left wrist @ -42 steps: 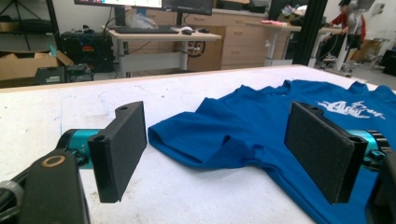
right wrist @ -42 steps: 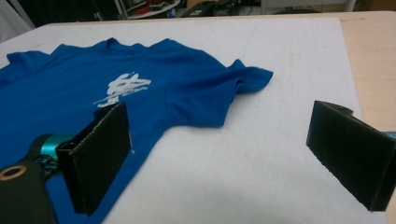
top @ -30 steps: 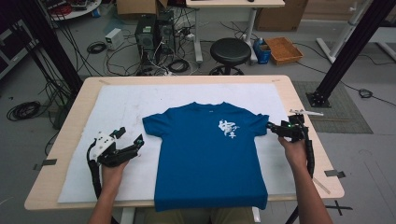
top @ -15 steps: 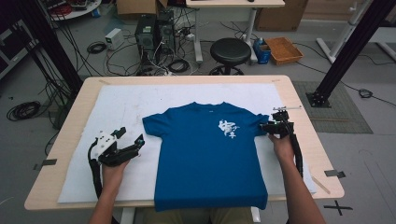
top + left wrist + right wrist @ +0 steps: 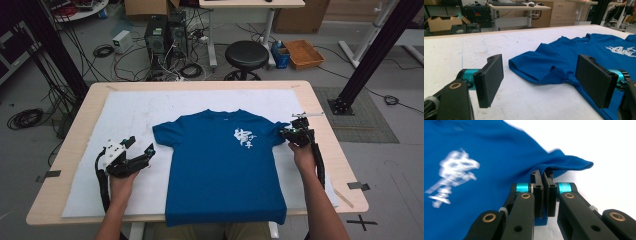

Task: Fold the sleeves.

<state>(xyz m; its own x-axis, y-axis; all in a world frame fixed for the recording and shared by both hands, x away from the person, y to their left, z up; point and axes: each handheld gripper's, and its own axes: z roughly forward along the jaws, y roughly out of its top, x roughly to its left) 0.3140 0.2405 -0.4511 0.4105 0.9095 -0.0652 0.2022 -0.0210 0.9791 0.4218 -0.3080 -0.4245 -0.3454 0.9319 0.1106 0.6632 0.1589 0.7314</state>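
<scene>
Close view along the right gripper [image 5: 543, 176], its two black jaws pressed together on a fold of a blue T-shirt [image 5: 499, 152]. A blurred white print [image 5: 452, 173] sits left; the white table cover [image 5: 609, 150] lies right.

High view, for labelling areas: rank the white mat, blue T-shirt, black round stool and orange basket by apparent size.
1. White table mat
2. Blue cotton T-shirt
3. Black round stool
4. Orange woven basket, roughly like the stool; both are farther off.

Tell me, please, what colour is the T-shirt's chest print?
White print on the blue T-shirt, clearest in the high view.
</scene>
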